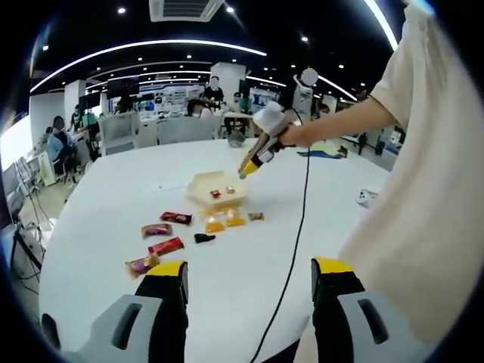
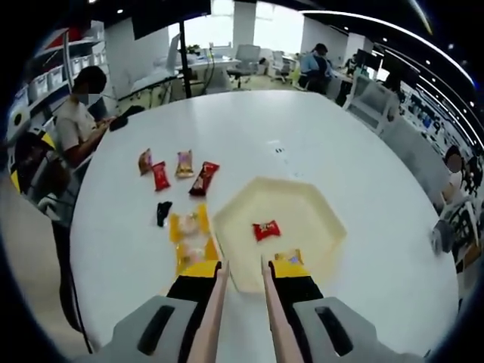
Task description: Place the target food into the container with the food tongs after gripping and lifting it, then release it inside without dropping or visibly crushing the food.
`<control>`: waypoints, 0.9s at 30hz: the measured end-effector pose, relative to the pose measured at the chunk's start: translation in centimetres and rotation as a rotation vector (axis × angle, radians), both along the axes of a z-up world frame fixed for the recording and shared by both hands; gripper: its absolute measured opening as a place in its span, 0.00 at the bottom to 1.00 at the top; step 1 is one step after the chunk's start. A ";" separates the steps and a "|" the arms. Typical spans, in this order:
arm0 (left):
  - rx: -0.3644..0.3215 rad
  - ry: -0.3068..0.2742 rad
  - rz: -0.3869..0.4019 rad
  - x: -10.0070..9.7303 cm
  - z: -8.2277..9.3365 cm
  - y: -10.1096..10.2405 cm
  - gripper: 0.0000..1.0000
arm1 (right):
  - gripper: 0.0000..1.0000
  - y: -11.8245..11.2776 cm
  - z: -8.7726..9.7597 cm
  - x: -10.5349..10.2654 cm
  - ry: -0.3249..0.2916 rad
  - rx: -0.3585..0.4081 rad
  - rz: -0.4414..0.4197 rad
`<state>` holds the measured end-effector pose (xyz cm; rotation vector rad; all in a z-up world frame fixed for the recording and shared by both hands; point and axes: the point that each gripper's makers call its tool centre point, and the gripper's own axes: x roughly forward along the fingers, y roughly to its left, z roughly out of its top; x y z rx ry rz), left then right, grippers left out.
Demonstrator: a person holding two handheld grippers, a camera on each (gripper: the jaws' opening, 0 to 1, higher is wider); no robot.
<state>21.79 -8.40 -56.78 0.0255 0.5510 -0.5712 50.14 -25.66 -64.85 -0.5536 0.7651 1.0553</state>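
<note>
A cream hexagonal container (image 2: 306,208) lies on the white table just ahead of my right gripper (image 2: 245,271). Its jaws are shut on beige food tongs (image 2: 215,299), whose arms stand apart with nothing between the tips. Inside the container lie a red packet (image 2: 266,230) and a yellow-orange packet (image 2: 287,257). Two yellow packets (image 2: 190,236) rest just left of it. In the left gripper view, a hand holds the right gripper (image 1: 253,162) above the container (image 1: 204,185). My left gripper (image 1: 249,281) hangs open and empty near the table's near edge.
Several wrapped snacks (image 1: 165,246) and a small black item (image 1: 204,238) lie scattered left of the container. A black cable (image 1: 301,219) trails across the table. A white object (image 1: 367,198) lies at the right. People sit around the table's edge (image 2: 76,121).
</note>
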 end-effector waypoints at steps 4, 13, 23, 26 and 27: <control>-0.004 0.001 0.005 0.0 0.0 0.1 0.68 | 0.24 0.0 -0.6 -0.8 0.013 -0.005 0.004; -0.038 0.012 0.014 -0.2 0.0 -0.1 0.73 | 0.25 0.0 -2.6 -2.8 0.066 -0.026 0.019; -0.038 0.013 0.024 -0.3 0.0 0.1 0.72 | 0.25 0.1 -4.7 -5.4 0.112 -0.059 0.046; -0.038 0.014 0.026 -0.4 0.0 0.1 0.72 | 0.25 0.1 -5.1 -5.8 0.118 -0.066 0.053; -0.037 0.015 0.026 -0.5 -0.1 0.1 0.72 | 0.25 0.1 -5.2 -5.9 0.121 -0.067 0.055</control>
